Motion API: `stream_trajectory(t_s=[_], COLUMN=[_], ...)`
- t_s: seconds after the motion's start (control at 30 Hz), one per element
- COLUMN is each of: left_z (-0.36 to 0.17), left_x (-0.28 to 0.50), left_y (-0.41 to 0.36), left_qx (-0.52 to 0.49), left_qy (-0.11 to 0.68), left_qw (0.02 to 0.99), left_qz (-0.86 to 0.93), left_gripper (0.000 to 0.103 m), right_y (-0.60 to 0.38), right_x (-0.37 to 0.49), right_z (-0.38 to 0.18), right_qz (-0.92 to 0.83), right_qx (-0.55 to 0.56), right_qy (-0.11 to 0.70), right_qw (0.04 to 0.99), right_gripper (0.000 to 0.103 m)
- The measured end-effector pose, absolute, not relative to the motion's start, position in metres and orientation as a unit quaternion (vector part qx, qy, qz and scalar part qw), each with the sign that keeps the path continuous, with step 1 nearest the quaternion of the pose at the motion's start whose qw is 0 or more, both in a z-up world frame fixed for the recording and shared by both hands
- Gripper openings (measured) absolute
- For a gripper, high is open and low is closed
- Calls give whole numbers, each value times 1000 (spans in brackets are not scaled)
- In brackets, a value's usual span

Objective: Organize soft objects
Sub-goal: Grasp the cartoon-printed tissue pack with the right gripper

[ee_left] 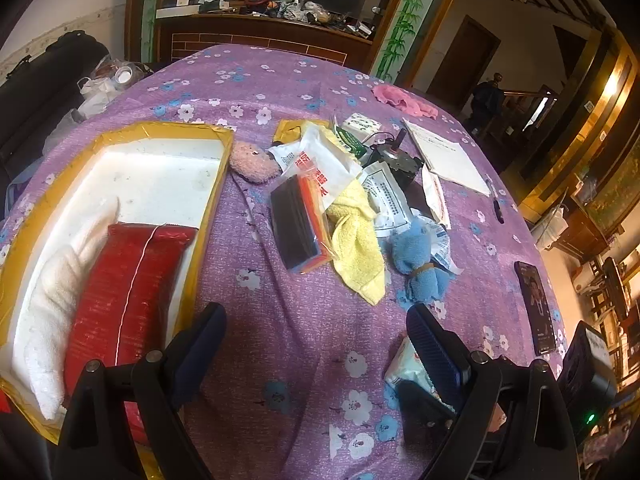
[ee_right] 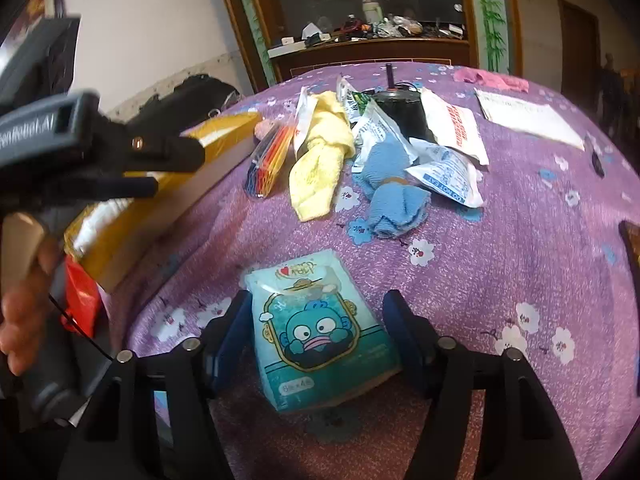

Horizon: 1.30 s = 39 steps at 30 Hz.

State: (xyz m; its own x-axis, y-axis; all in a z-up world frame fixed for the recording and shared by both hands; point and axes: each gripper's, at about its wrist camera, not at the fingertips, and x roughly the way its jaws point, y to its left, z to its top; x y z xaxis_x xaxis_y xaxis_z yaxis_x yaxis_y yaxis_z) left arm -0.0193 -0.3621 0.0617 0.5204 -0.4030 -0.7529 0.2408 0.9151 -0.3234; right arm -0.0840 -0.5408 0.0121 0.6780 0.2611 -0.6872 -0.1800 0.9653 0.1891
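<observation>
Left wrist view first: our left hand-held gripper (ee_left: 316, 340) hangs over the purple flowered counter (ee_left: 280, 80) with its jaws spread wide and nothing between them. Beside it on the left sits the yellow-rimmed box (ee_left: 168, 132), already holding a white towel (ee_left: 52, 320) and a red packet (ee_left: 120, 292). Well ahead, the unsorted heap waits: a pink plush (ee_left: 252, 162), a yellow cloth (ee_left: 356, 240), a blue cloth (ee_left: 418, 260) tied at the middle, and a bag of sponges (ee_left: 300, 224). A pink rag (ee_left: 404, 100) lies apart near the far edge.

Right wrist view next: our right hand-held gripper (ee_right: 316, 328) straddles a teal tissue pack (ee_right: 320, 332) lying flat on the counter. The jaws stand partly open; the left finger looks to be at the pack's edge, while the right finger stands clear of it, so we judge nothing is gripped yet. The box (ee_right: 224, 128) shows to the upper left, behind the other gripper's body.

We judge the step in hand is picking up the tissue pack. The next move calls for closing gently on its sides, since it is soft and will squash, then lifting and carrying it left into the box's free space.
</observation>
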Motion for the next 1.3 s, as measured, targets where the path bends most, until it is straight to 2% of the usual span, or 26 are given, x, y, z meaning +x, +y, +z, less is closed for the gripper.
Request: stream_trajectory(t_s=[0.17, 0.57, 1.3], left_z=[60, 54, 51], left_x=[-19, -14, -13], left_y=[-361, -359, -371], left_qx=[-100, -147, -134], left_qy=[443, 436, 434], left_qw=[873, 874, 876], left_qz=[-174, -158, -159], left_gripper=[93, 93, 93], right_y=[-555, -563, -584], right_x=[-85, -88, -92], right_z=[16, 24, 35], right_qz=[122, 133, 126], right_qx=[99, 131, 179], right_qy=[376, 357, 328], right_qw=[913, 915, 919], right_gripper=[55, 40, 39])
